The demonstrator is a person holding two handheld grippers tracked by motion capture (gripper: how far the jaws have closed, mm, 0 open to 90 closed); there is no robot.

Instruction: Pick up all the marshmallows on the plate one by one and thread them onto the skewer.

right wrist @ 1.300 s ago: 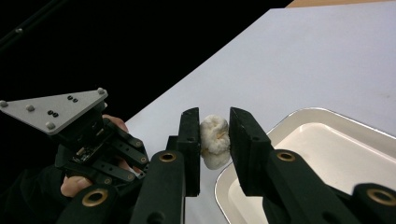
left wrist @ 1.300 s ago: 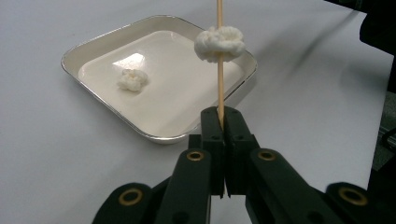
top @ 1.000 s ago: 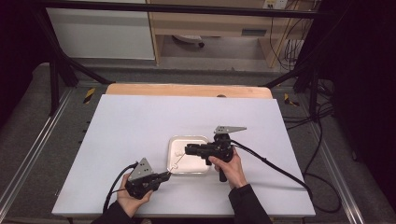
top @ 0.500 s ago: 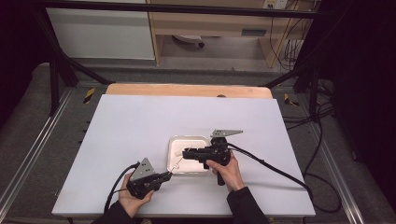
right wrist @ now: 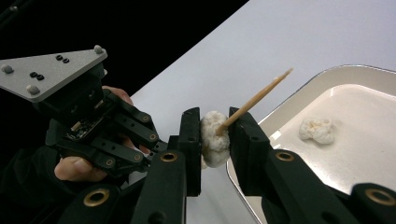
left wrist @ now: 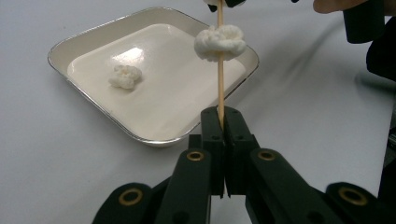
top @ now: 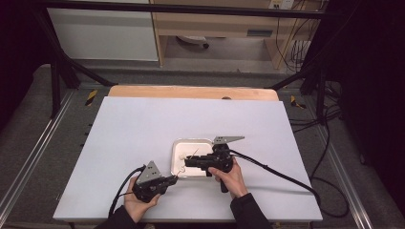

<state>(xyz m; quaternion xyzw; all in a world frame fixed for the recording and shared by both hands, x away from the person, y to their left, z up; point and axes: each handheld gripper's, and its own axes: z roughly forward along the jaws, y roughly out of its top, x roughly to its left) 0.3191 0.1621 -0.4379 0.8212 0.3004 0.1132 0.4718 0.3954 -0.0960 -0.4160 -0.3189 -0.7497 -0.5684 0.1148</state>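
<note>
Held over the near edge of the tray (left wrist: pixel 88 100) with 2 grips: left gripper (left wrist: pixel 222 122) clamped on stiff, snappable skewer's (left wrist: pixel 220 79) base, right gripper (right wrist: pixel 215 135) pinching soft, light, crushable popcorn piece (right wrist: pixel 214 140) by its sides, 1 more piece (right wrist: pixel 318 129) inside tray.

The skewer (left wrist: pixel 220 70) top end is cut off by the frame's edge.

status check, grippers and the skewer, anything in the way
Left gripper shut on the wooden skewer. Right gripper shut on the white puffed piece threaded on it. One more piece in the tray. Nothing in the way.
</note>
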